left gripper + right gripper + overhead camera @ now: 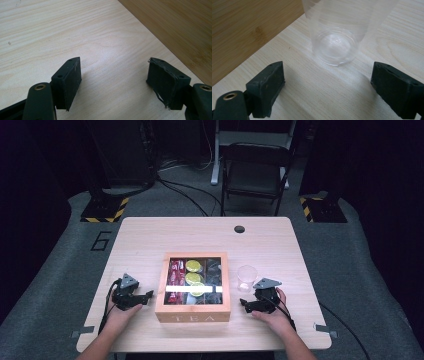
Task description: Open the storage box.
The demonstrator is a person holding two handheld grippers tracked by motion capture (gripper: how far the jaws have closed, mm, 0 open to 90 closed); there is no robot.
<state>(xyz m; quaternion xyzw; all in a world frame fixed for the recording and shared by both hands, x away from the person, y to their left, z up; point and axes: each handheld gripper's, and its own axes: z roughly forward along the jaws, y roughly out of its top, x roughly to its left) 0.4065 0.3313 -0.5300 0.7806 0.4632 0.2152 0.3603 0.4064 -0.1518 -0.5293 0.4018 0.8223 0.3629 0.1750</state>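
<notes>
The wooden tea box (193, 287) sits between the two tongs, its glass lid down over red and yellow packets — judging by that, nothing has been taken out yet and the work is barely begun. The clear plastic cup (334, 32) stands upright and empty just ahead of the right gripper (327, 87), whose jaws are spread with bare table (317, 95) between them. The left gripper (112, 82) is likewise spread and holding nothing, the box wall just to its right. Opening the lid likely comes next.
</notes>
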